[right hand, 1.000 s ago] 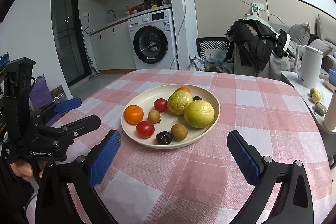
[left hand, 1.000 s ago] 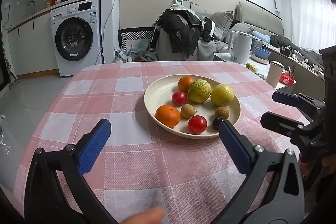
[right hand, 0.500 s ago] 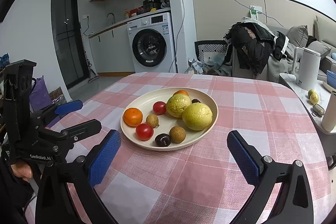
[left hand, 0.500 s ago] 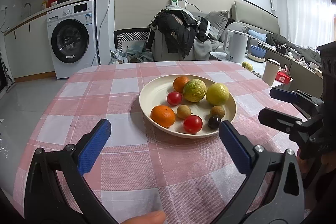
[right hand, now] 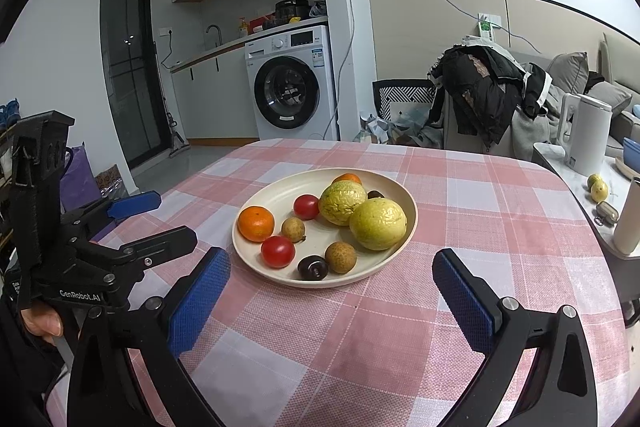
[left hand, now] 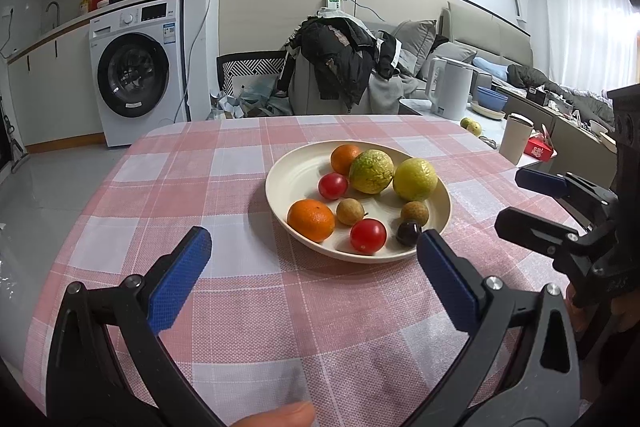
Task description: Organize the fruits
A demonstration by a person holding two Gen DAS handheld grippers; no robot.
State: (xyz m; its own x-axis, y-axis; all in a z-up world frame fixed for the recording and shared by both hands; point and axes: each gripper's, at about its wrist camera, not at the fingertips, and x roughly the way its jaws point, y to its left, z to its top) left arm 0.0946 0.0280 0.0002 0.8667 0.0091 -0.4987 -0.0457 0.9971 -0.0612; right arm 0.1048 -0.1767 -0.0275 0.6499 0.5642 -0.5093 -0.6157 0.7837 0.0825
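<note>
- Nine pieces of fruit lay together on the cream plate (left hand: 288, 173), which sat on the checked tablecloth (left hand: 224, 307) near the middle of the table: two oranges, two tomatoes, two big yellow-green citrus, two small brown fruits and one dark one. A tenth dark shape peeked out behind the citrus in the right wrist view.
- All gathered on one plate is what an "organize" task would leave behind; it would equally suit a plate about to be sorted out to other places. Which of the two, I could not tell.
- The left gripper (left hand: 312, 269) hung above the cloth just short of the plate, fingers spread wide and holding nothing.
- The right gripper (right hand: 332, 291) hovered likewise on the plate's near side, also spread wide and empty (both seemed parked at a standoff, facing the fruit).
- The far orange (right hand: 347, 179) was mostly hidden behind a citrus (right hand: 343, 202) in the right wrist view.
- Kind of the dark fruit (right hand: 313, 267) was hard to make out.
- Two more yellow fruits (right hand: 598, 187) sat on a side counter beyond the table, small and partly cut off.
- Only a fingertip (left hand: 276, 417) showed at the bottom edge of the left wrist view.
</note>
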